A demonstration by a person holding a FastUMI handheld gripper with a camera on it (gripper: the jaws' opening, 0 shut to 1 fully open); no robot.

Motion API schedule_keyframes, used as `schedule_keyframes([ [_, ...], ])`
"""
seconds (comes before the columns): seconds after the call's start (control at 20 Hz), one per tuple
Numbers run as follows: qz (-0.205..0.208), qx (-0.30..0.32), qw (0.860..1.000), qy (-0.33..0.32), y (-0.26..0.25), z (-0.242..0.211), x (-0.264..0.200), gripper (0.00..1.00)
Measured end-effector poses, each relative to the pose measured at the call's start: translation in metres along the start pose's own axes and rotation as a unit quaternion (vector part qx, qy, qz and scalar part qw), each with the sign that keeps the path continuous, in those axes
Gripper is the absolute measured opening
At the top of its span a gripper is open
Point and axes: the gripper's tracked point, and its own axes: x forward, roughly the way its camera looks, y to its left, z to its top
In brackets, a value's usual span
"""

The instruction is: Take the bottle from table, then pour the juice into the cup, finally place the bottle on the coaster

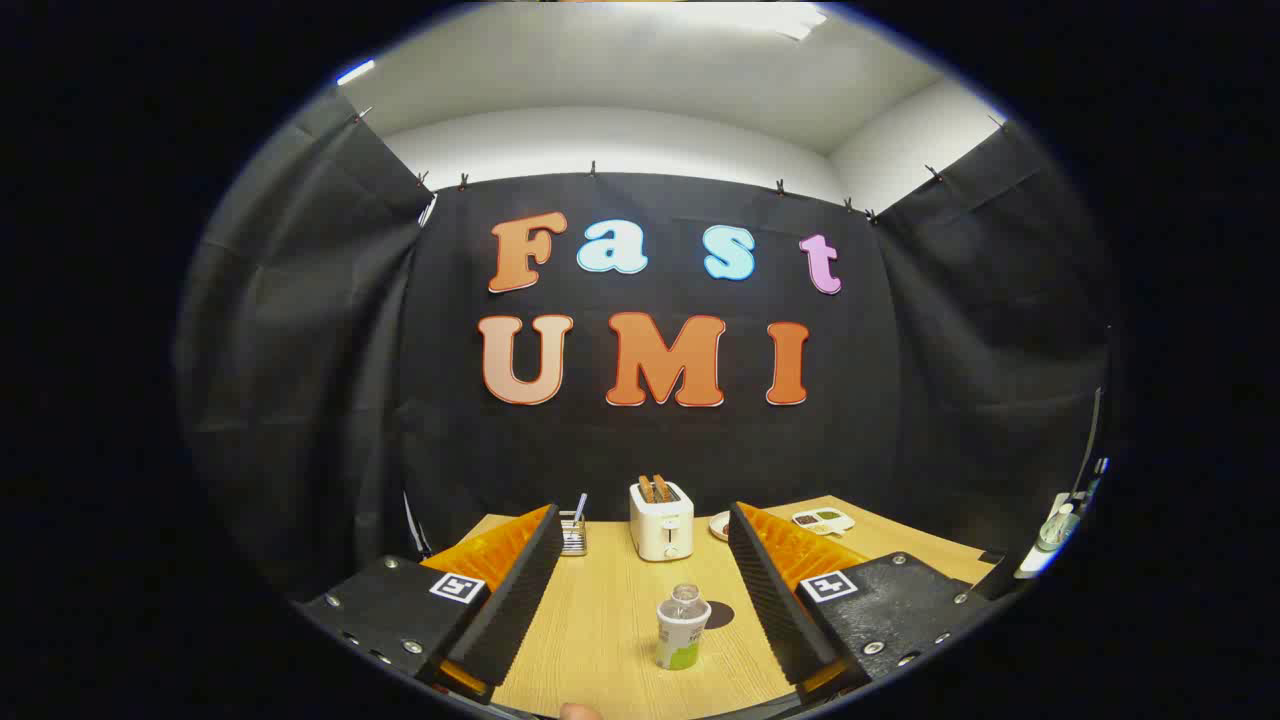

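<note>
Low in the frame's centre, the gripper (645,600) stood wide open and empty. The bottle (682,627) stood upright on the table (600,620) between its fingers. The taking step was pending; next, closing on the bottle.

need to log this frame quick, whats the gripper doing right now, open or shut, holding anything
Gripper: open, holding nothing; the bottle and the cup stand on the table between its spread fingers, touched by neither.
</note>
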Motion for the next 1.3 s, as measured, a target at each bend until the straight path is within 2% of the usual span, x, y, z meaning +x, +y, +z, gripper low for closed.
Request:
schedule_keyframes([
  [0.35, 0.029, 0.029, 0.999, -0.017, 0.019, 0.002, -0.001, 0.98],
  [0.9, 0.049, -0.008, 0.999, -0.015, 0.028, -0.001, 0.016, 0.98],
  [1.15, 0.075, 0.020, 0.997, -0.029, 0.032, 0.004, 0.016, 0.98],
  [1.3, 0.068, 0.011, 0.997, -0.021, 0.025, -0.002, 0.024, 0.98],
])
